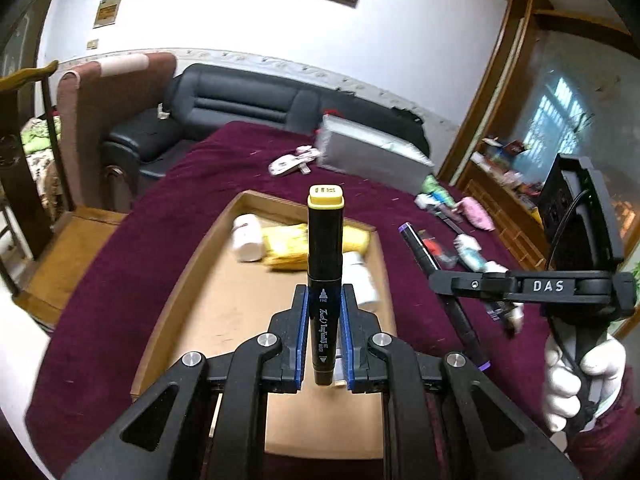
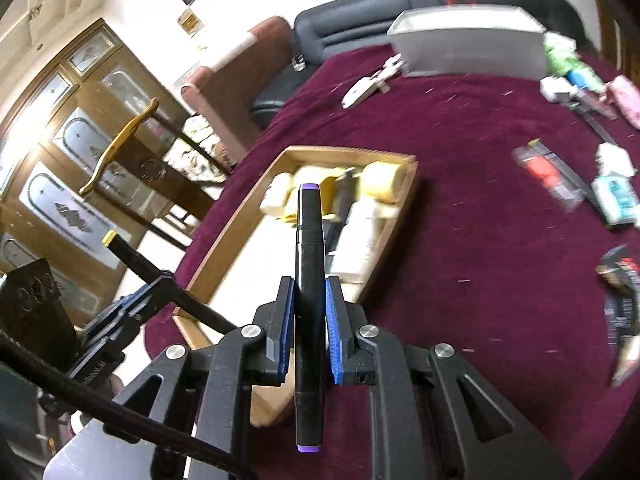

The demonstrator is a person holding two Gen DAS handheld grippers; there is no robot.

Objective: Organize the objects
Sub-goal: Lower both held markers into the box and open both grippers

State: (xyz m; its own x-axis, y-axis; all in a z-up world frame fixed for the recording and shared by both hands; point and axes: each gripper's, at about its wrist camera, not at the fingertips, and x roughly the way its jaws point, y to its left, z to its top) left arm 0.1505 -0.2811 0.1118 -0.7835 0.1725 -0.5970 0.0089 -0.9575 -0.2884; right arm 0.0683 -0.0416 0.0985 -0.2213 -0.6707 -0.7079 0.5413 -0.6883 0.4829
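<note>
Left gripper (image 1: 325, 320) clamped on a black marker with a yellow cap (image 1: 325, 264), held lengthwise between the blue pads, cap pointing to 12 o'clock above the cardboard tray (image 1: 192, 280). Right gripper (image 2: 310, 320) clamped likewise on a black marker with purple ends (image 2: 309, 280). Tray sits on the maroon-covered desk (image 2: 480, 240) and holds a white bottle (image 1: 248, 238) and a yellow packet (image 1: 288, 246). Small loose items lie scattered at 2 o'clock of the tray; grey box (image 1: 372, 152) at 12 to 1 o'clock.
</note>
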